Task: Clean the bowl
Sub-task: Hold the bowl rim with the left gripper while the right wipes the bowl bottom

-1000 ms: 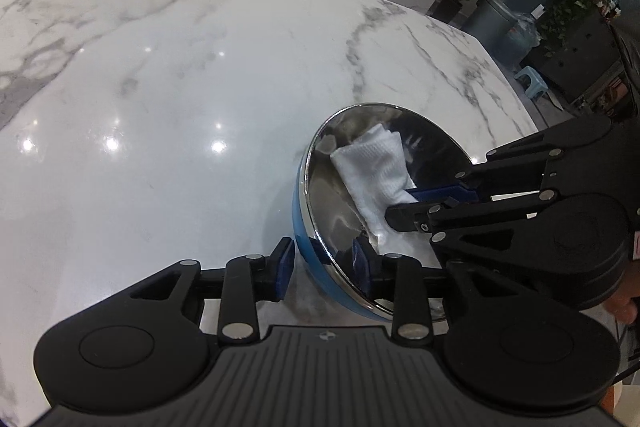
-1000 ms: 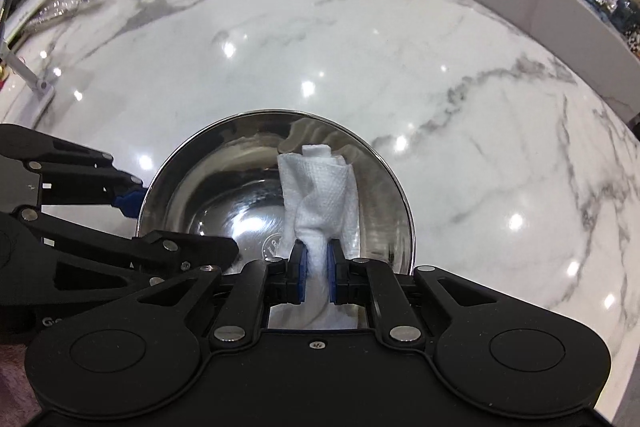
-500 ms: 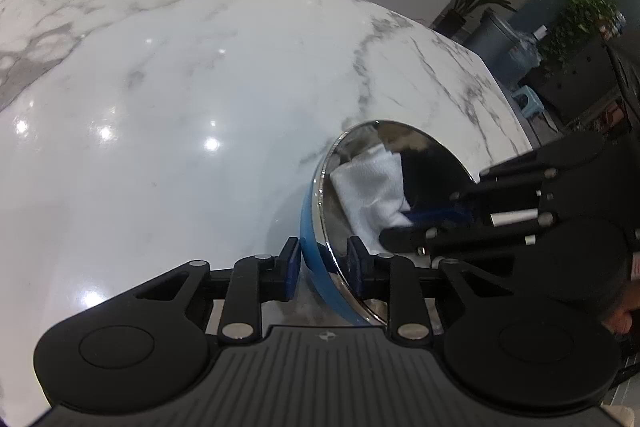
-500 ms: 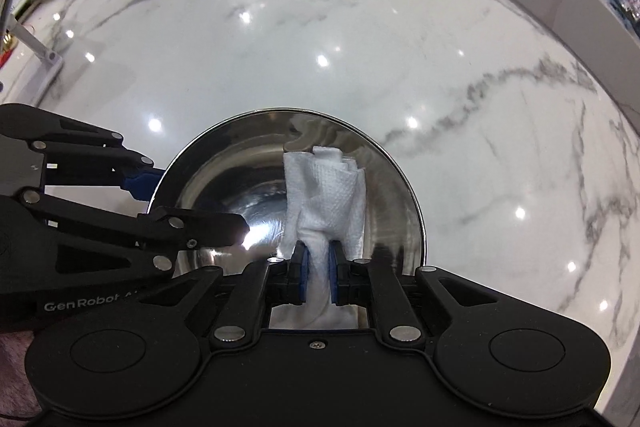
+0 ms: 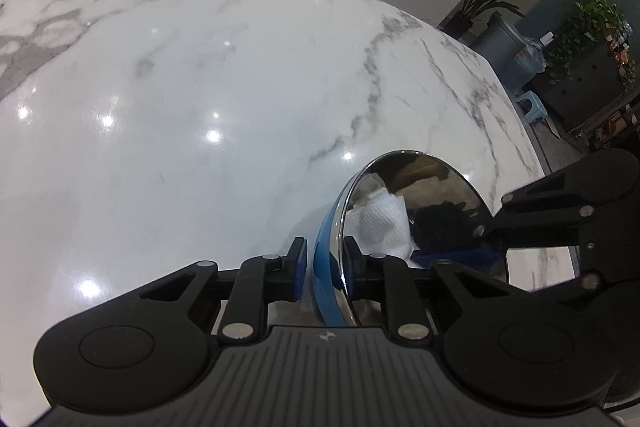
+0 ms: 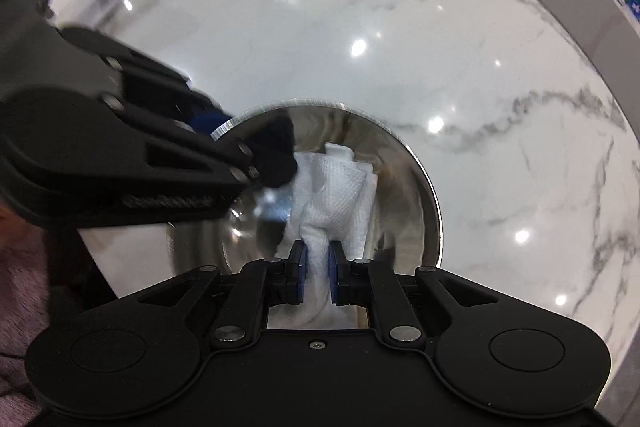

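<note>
Mid-wipe here; the left claw (image 5: 323, 264) pinches the rim of the bowl (image 5: 424, 179), one pad on the blue outside, one on the shiny inside, and holds it tipped up on edge over the marble desk (image 5: 200, 87); the right claw (image 6: 318, 261) is pressed together on a wad of white paper towel (image 6: 340, 183), whose free end lies against the steel inner wall; so the grip and the tilt are done, and the wiping looks under way; how much of the inside is already clean, I cannot tell, since the mirror finish shows only reflections; the rest of the wall, the bottom and perhaps the blue outside probably remain. As for room: the desk is wide and bare ahead and to the left of the bowl; its far edge runs beyond, with plants (image 5: 592, 27) and a bin (image 5: 504, 47) past it on the left camera's right side; the tight spot is inside the bowl, where the two claws sit very near each other, so I judge the towel's sweep is limited on that side.
</note>
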Demonstrator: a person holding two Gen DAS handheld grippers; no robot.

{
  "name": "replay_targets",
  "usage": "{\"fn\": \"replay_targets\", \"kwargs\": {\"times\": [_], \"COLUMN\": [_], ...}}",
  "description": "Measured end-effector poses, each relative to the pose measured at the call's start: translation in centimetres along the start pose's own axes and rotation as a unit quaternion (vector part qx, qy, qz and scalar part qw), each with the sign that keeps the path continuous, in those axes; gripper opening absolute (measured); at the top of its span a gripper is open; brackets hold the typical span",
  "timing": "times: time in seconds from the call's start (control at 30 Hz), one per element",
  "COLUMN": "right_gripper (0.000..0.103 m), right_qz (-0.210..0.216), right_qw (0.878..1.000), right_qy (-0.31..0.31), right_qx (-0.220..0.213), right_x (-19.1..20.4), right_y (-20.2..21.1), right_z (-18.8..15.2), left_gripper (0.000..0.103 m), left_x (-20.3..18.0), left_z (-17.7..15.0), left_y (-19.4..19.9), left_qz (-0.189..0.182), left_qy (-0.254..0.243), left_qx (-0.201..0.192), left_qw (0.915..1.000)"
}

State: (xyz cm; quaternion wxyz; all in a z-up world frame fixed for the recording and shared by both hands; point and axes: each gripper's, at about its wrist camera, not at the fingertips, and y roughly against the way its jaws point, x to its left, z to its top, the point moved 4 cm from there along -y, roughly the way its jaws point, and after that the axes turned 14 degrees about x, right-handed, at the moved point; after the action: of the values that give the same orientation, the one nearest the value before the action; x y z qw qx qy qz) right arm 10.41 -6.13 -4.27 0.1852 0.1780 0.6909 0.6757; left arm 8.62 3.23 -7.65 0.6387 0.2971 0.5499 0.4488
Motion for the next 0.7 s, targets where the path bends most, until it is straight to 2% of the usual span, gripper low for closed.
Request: {"fn": "replay_targets", "kwargs": {"times": [0.23,0.3,0.47,0.7], "right_gripper": [0.032,0.022,0.019,0.018], "right_qz": [-0.013,-0.012,-0.013,0.014], "right_qw": [0.999,0.999,0.998,0.999], "right_qy": [-0.019,-0.038,-0.054,-0.026], "right_qx": [-0.024,-0.029,-0.026,-0.022], "right_x": [-0.2,-0.5,-0.7,0.5], "right_y": [0.2,0.0,-1.0,-1.3], "right_z": [-0.1,0.1,0.2,-0.2], "left_gripper": [0.017,0.017,0.017,0.017], "left_x": [-0.1,-0.1,-0.1,-0.2], "left_z": [0.0,0.0,0.0,-0.1], "left_y": [-0.1,-0.1,-0.2,-0.3], "left_qz": [0.002,0.003,0.004,0.002], "left_qy": [-0.003,-0.003,-0.004,-0.004], "left_qx": [0.001,0.001,0.001,0.005], "left_qw": [1.0,1.0,1.0,1.0]}}
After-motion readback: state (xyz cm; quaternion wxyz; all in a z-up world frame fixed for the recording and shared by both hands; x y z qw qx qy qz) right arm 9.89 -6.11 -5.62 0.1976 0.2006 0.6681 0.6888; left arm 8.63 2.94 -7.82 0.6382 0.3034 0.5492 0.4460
